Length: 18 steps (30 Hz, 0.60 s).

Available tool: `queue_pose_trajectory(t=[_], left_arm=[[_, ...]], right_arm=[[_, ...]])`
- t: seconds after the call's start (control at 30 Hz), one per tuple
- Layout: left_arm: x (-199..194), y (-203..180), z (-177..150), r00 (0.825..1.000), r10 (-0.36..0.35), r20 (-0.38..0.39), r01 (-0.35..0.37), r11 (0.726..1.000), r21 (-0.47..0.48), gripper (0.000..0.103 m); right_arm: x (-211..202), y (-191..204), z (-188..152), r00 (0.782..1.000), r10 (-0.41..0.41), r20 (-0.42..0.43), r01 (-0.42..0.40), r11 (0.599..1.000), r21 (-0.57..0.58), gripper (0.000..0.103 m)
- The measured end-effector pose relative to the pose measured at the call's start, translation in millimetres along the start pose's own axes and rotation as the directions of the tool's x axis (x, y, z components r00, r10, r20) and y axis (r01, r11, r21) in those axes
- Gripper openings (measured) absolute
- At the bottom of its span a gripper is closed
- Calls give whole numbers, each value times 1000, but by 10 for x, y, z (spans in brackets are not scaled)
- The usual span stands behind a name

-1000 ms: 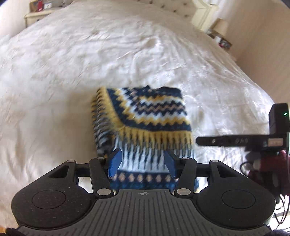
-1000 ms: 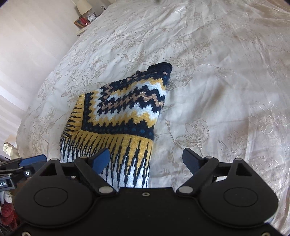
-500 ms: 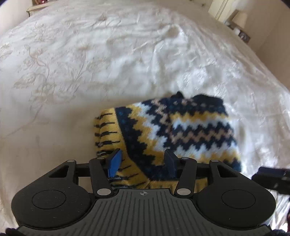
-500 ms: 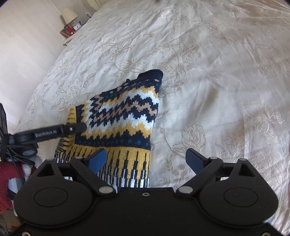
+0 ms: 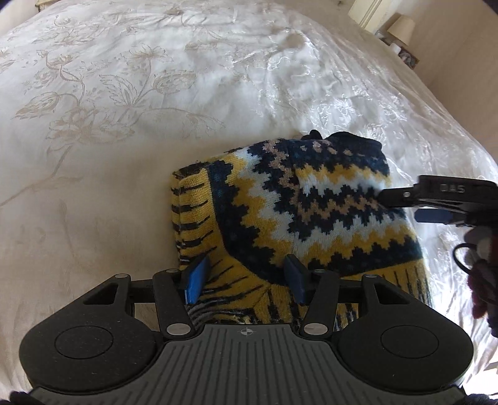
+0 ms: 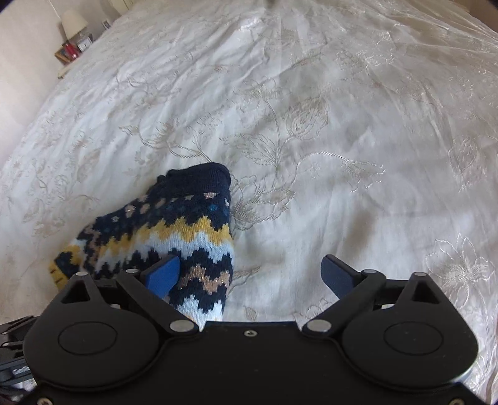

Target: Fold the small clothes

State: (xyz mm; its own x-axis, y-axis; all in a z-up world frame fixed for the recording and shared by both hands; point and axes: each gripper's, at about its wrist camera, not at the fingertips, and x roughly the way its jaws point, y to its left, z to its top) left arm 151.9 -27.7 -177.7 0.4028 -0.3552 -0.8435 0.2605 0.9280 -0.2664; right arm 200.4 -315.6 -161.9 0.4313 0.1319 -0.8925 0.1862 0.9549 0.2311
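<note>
Since the earlier frames, both grippers have been brought lower and closer over the folded sweater (image 5: 298, 215), which now fills more of the left wrist view, and the right jaws have been widened. The left gripper (image 5: 244, 280) is held about half open, pointed steeply down, with the yellow and navy striped near end of the knit seen between and below its blue pads (image 5: 195, 280); whether the pads press on the fabric cannot be told. The right gripper (image 6: 252, 275) is seen with its jaws opening, nearly at full spread; its left pad (image 6: 163, 274) is placed over the zigzag band of the sweater (image 6: 174, 236), its right pad over bare bedspread, and nothing is gripped. In the left wrist view the right gripper's finger (image 5: 435, 194) is seen entering from the right edge, above the sweater's far side. The sweater is laid folded on the white floral embroidered bedspread (image 5: 124, 93), navy collar pointed away. A lamp (image 6: 73, 20) and small items are visible on a nightstand beyond the bed's far corner.
</note>
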Motion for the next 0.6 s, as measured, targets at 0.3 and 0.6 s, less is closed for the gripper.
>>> queue_pose_trajectory(t=[0.3, 0.6], left_arm=[[9, 11, 18, 1000, -15, -5, 15, 1000, 17, 52], [-14, -16, -51, 1000, -6, 23, 5, 999, 35, 52]], right_arm=[[352, 198, 55, 991, -114, -73, 105, 987, -122, 102], [-375, 208, -493, 998, -44, 32, 48, 992, -119, 101]])
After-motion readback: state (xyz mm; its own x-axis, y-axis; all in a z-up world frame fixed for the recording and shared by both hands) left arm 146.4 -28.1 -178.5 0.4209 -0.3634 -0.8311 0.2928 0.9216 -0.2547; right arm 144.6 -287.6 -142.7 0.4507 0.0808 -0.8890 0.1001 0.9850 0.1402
